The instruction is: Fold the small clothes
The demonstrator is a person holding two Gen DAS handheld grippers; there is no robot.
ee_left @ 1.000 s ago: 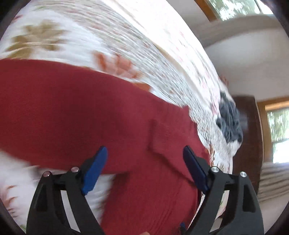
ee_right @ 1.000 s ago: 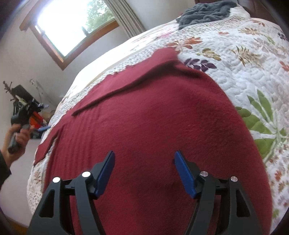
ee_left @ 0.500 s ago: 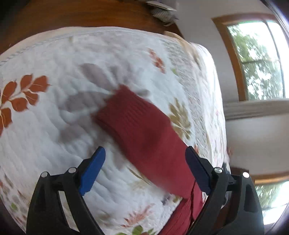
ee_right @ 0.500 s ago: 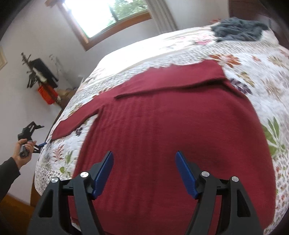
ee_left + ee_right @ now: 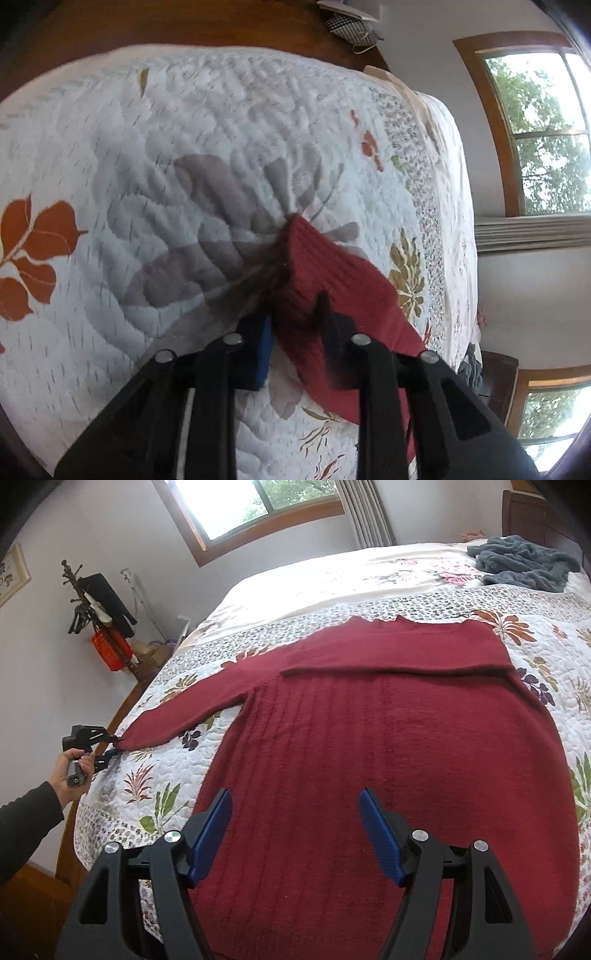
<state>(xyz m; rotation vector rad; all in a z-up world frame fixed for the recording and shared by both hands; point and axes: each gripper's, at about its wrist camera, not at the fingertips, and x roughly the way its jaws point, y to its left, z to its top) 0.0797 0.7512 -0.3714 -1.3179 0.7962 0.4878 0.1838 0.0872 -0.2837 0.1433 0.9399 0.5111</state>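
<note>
The left wrist camera sits very close over the red sweater (image 5: 343, 295) sleeve end. The right wrist camera looks from farther back across the bed (image 5: 332, 576) toward 12 o'clock. Both views share that sleeve.

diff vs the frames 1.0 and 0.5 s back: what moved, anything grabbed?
The left hand-held gripper travelled out along the red sweater to the sleeve cuff and went from open to shut on it. The right hand-held gripper drew back and up, giving a wider view. Unchanged: right jaws open over the sweater body, one sleeve folded across the chest, grey garment at the head of the bed.
</note>
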